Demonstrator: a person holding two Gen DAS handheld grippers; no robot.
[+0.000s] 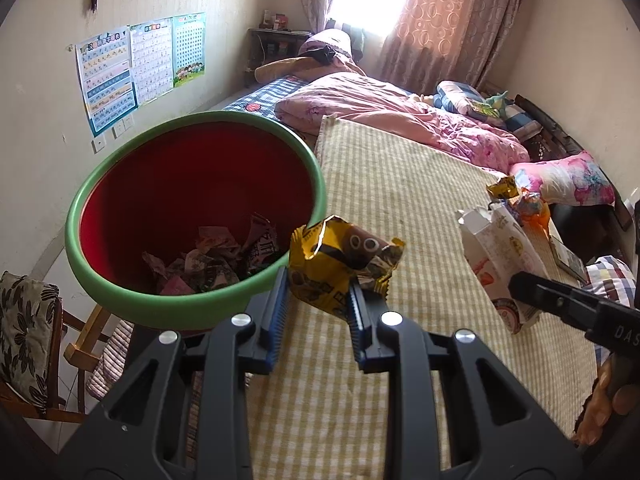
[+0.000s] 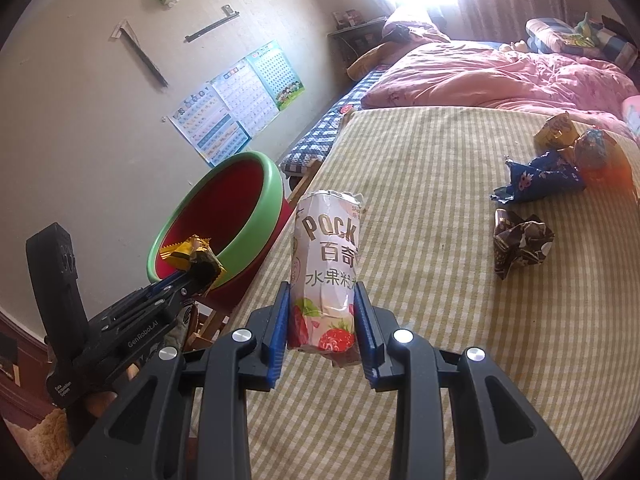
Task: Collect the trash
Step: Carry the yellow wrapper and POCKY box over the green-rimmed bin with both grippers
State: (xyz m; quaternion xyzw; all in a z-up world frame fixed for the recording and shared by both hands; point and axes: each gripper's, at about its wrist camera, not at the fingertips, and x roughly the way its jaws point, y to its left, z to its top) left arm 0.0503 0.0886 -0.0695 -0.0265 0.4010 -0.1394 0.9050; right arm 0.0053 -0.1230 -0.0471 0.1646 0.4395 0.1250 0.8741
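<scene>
Trash in both tools: left hand-held gripper point(image 1: 320, 300) is clamped on a yellow snack wrapper point(image 1: 344, 264), crumpled foil with dark print and cartoon eyes, held in the air just beside the near rim of the bin point(image 1: 192, 304). Right hand-held gripper point(image 2: 322, 320) is clamped on a Pocky box point(image 2: 326, 268), white-pink carton with strawberry art and gold lettering, top torn open, sides dented, upright between the blue pads and above the bed's striped mat point(image 2: 440, 200). Bin is red inside with a green rim, sits off the bed's left edge, and already has crumpled wrappers point(image 1: 208, 256) at the bottom. Further out on the mat, well apart from the right hand-held gripper: a crushed brown wrapper point(image 2: 520, 244), then a blue wrapper point(image 2: 536, 180), then a yellow packet point(image 2: 556, 130) touching a round foil piece point(image 2: 596, 148). Beyond the mat a pink quilt point(image 2: 500, 76) is bunched up on the bed. Wall posters point(image 1: 136, 68) hang behind the bin.
</scene>
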